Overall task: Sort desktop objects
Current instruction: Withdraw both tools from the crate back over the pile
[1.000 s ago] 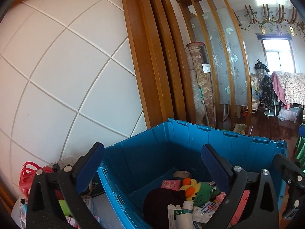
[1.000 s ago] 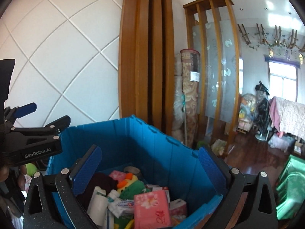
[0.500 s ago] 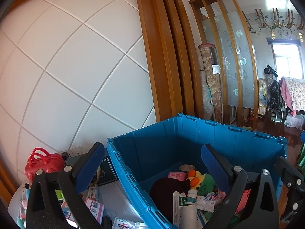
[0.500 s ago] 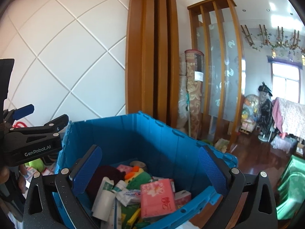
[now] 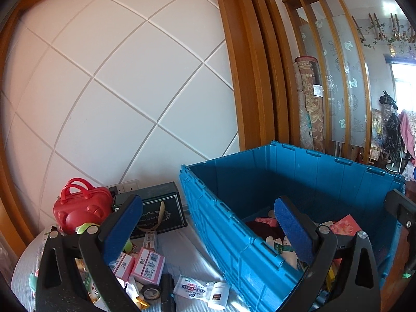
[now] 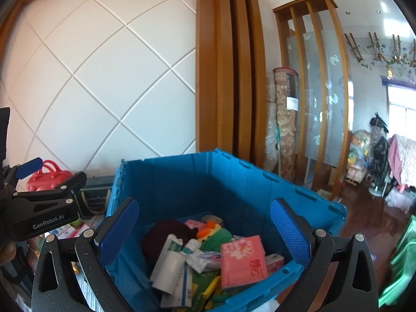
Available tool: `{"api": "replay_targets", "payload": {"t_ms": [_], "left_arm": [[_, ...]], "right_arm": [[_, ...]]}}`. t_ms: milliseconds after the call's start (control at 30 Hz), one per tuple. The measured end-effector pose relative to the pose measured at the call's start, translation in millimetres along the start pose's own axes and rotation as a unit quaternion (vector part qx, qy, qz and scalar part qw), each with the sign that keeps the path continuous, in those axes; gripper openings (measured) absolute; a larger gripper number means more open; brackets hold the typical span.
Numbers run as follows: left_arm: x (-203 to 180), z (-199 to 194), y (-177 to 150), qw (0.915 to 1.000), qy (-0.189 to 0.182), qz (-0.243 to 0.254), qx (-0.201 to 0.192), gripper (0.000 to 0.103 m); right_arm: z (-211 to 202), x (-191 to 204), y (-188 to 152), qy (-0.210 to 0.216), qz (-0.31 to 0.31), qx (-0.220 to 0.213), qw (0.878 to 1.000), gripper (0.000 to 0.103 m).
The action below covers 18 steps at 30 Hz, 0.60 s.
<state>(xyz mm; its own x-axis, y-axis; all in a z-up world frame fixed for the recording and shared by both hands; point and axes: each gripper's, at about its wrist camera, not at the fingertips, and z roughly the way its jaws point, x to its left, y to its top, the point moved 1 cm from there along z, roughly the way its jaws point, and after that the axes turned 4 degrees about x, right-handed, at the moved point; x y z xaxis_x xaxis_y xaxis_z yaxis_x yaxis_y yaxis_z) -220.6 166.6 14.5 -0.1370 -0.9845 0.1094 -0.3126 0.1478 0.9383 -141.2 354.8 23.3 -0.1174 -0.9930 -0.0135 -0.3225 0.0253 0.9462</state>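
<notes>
A blue crate [image 5: 325, 161] stands on the right part of the table. In the right wrist view the blue crate [image 6: 182, 171] holds a pink tissue pack [image 6: 243, 260], white tubes [image 6: 166, 260], a green and orange plush toy [image 6: 215, 234] and a dark red hat [image 6: 163, 231]. My right gripper [image 6: 205, 234] hovers open over these things and grips nothing. My left gripper [image 5: 208, 231] is open and empty above the crate's left wall. The left gripper [image 6: 52, 174] also shows at the left edge of the right wrist view.
Left of the crate lie a red bear-shaped case [image 5: 80, 208], a dark green box [image 5: 158, 213], pink boxes [image 5: 148, 262], a tape roll [image 5: 152, 291], a white packet [image 5: 192, 288] and a small white bottle [image 5: 218, 295]. A white panelled wall [image 5: 117, 91] rises behind.
Both views have tipped downward. The left gripper has swung left, bringing the table's loose items into sight. The right view shows more of the crate's contents. Both grippers stay open.
</notes>
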Motion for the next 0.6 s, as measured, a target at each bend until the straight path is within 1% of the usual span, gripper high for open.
{"api": "replay_targets", "payload": {"t_ms": [167, 300, 433, 600], "left_arm": [[42.1, -6.9, -20.0, 0.9996, 0.025, -0.014, 0.007, 0.102], [85.1, -11.7, -37.9, 0.9985, 0.045, -0.026, 0.016, 0.102], [136.1, -16.9, -57.8, 0.9972, 0.062, -0.031, 0.028, 0.102], [208.1, -24.4, -80.0, 0.9949, 0.087, -0.026, 0.043, 0.102]], "right_arm": [[-1.1, 36.4, 0.4, 0.019, -0.023, -0.002, 1.0, 0.103], [-1.7, 73.4, 2.7, 0.037, -0.037, -0.003, 0.999, 0.103], [-2.5, 119.3, 2.9, 0.054, -0.05, -0.003, 0.997, 0.103], [2.1, 188.0, -2.0, 0.08, -0.05, 0.016, 0.995, 0.103]]}}
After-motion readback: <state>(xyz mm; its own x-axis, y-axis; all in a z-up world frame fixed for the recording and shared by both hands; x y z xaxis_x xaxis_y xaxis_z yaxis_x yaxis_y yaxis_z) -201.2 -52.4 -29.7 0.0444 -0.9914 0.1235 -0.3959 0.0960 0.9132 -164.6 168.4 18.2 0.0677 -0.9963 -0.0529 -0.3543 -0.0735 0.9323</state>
